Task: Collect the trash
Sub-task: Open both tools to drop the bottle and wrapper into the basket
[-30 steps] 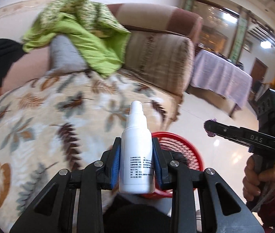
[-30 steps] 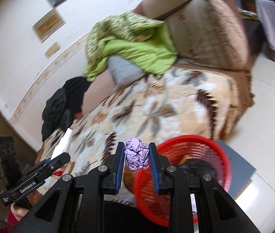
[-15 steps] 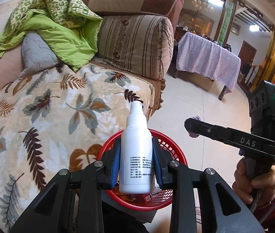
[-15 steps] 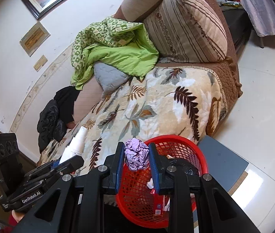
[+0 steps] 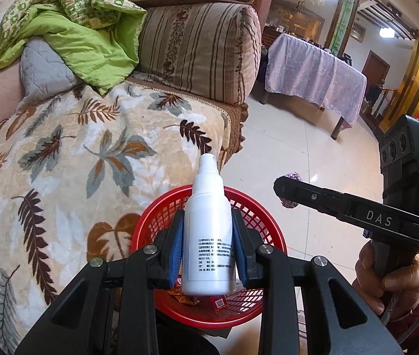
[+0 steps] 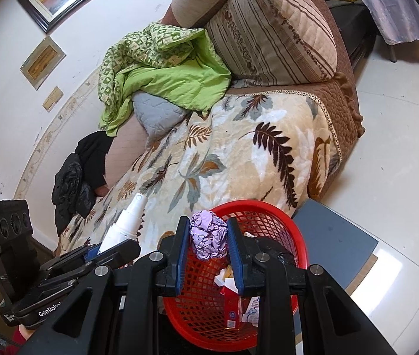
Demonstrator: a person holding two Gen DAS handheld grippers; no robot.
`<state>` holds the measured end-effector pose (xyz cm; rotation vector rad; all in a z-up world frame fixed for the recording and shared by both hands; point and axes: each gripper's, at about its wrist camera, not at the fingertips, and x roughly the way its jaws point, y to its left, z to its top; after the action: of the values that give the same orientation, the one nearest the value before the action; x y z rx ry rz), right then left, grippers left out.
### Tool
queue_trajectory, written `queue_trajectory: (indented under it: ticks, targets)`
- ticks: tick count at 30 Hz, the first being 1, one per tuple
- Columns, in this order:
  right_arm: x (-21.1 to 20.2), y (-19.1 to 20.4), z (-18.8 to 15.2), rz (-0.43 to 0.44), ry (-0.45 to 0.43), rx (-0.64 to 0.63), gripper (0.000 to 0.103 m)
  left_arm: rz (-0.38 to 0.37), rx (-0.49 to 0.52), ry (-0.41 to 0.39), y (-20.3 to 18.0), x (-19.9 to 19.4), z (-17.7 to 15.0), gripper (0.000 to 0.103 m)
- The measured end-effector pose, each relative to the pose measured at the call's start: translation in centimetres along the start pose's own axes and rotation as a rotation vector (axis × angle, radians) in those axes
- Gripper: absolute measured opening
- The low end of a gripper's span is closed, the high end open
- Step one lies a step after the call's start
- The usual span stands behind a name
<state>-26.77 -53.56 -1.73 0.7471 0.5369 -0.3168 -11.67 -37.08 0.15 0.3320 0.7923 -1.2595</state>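
The trash you carry is in both tools. Your left gripper (image 5: pixel 208 250) is clamped on a white spray bottle (image 5: pixel 208 230), blue pads pressed to its sides, nozzle pointing to twelve o'clock. Your right gripper (image 6: pixel 208 238) pinches a crumpled purple paper ball (image 6: pixel 208 234) between its blue pads.

The red basket (image 5: pixel 264 227) sits directly behind the bottle in the left wrist view, its mesh rim curving from nine o'clock round to three o'clock of the bottle, and scraps lie on its bottom at six o'clock. In the right wrist view the same basket (image 6: pixel 283 222) spreads from the paper ball toward four o'clock, with cartons and paper scraps inside it. It rests on a dark grey board (image 6: pixel 336 236) on the pale tiled floor (image 6: pixel 401 148).

At ten o'clock of the basket in the left wrist view lies the leaf-patterned blanket (image 5: pixel 61 162) on the sofa, with a green quilt (image 5: pixel 70 26) heaped at the far end beside a striped cushion (image 5: pixel 200 50). Your right hand (image 5: pixel 392 278) grips its handle at four o'clock in that view, and a cloth-covered table (image 5: pixel 312 71) stands at one o'clock.
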Motion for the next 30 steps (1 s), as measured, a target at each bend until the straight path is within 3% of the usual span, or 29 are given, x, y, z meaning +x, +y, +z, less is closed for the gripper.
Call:
queue_trajectory:
  ticks: [9,11,12,16,20,22,26,30]
  targets:
    - [1.6,-0.4,-0.4,-0.034,0.047,-0.003,0.030,0.021,0.001,0.033,0.1,1.2,-0.2,0.029]
    - [1.8,-0.6,-0.5,-0.051,0.053,0.004,0.035,0.025,0.004,0.034,0.1,1.3,-0.2,0.029]
    - [1.8,-0.7,-0.5,-0.055,0.053,0.008,0.042,0.028,0.006,0.036,0.1,1.3,-0.2,0.029]
    - [1.6,-0.6,-0.6,-0.066,0.047,0.007,0.047,0.034,0.005,0.031,0.2,1.4,-0.2,0.042]
    - [1.4,-0.4,-0.5,-0.075,0.043,0.004,0.049,0.050,0.001,0.023,0.4,1.1,-0.3,0.047]
    - [1.0,-0.1,-0.4,-0.084,0.034,-0.004,0.055,0.072,-0.001,0.009,0.6,0.6,-0.3,0.058]
    - [-0.4,1.8,-0.4,-0.138,-0.011,-0.068,0.072,0.110,-0.013,-0.038,1.0,-1.4,-0.4,0.070]
    - [-1.9,5.1,-0.6,-0.243,-0.072,-0.182,0.085,0.168,-0.029,-0.109,2.0,-4.7,-0.8,0.088]
